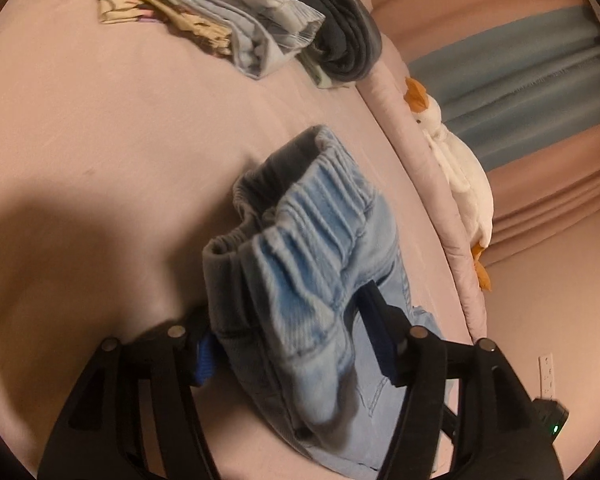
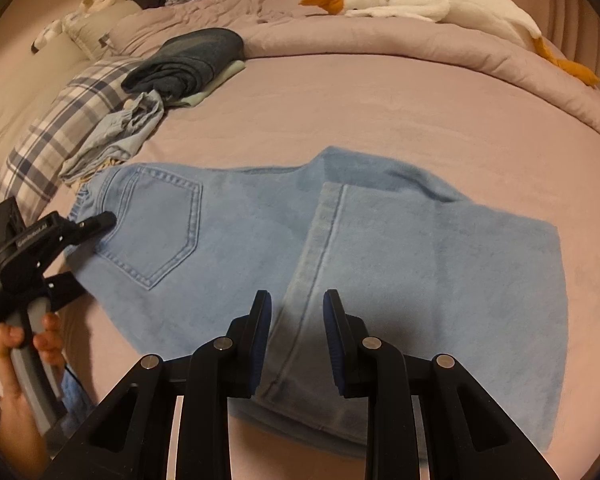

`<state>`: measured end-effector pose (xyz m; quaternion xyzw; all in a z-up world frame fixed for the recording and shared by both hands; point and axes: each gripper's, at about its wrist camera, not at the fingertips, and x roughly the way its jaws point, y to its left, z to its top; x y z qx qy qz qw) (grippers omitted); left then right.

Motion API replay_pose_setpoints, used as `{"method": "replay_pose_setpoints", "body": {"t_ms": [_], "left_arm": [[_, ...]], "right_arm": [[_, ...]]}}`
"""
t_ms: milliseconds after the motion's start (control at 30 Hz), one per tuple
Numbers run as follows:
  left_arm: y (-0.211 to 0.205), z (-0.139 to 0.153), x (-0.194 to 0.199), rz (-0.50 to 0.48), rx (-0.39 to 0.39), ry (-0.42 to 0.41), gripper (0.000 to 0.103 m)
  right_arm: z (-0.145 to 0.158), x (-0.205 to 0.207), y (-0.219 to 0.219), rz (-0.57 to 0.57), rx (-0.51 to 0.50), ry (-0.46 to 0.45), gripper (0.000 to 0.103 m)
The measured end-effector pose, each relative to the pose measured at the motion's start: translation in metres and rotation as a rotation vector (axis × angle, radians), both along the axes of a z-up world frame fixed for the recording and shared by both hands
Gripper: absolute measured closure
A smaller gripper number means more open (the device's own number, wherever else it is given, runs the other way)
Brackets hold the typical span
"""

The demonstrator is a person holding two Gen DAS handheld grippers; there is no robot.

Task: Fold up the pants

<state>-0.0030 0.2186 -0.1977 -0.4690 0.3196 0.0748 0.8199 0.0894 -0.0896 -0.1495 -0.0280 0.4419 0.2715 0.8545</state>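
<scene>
Light blue jeans (image 2: 340,240) lie partly folded on the pink bed sheet, back pocket up, with a leg hem folded over the middle. My left gripper (image 1: 292,344) straddles the bunched elastic waistband (image 1: 300,232), fingers wide on either side of it; it also shows in the right wrist view (image 2: 80,248) at the jeans' left edge. My right gripper (image 2: 298,320) is open, hovering just above the folded leg near the front edge, touching nothing.
Folded clothes (image 2: 188,60) and a plaid shirt (image 2: 60,128) lie at the back left of the bed. A rolled pink quilt (image 2: 420,52) with a white goose plush (image 2: 420,0) runs along the far edge. Curtains (image 1: 520,80) hang beyond.
</scene>
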Motion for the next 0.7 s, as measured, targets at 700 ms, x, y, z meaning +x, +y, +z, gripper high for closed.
{"method": "replay_pose_setpoints", "body": {"t_ms": [700], "left_arm": [[-0.03, 0.055, -0.018, -0.137, 0.194, -0.082, 0.079]], "right_arm": [[-0.022, 0.067, 0.072, 0.039, -0.061, 0.095, 0.085]]}}
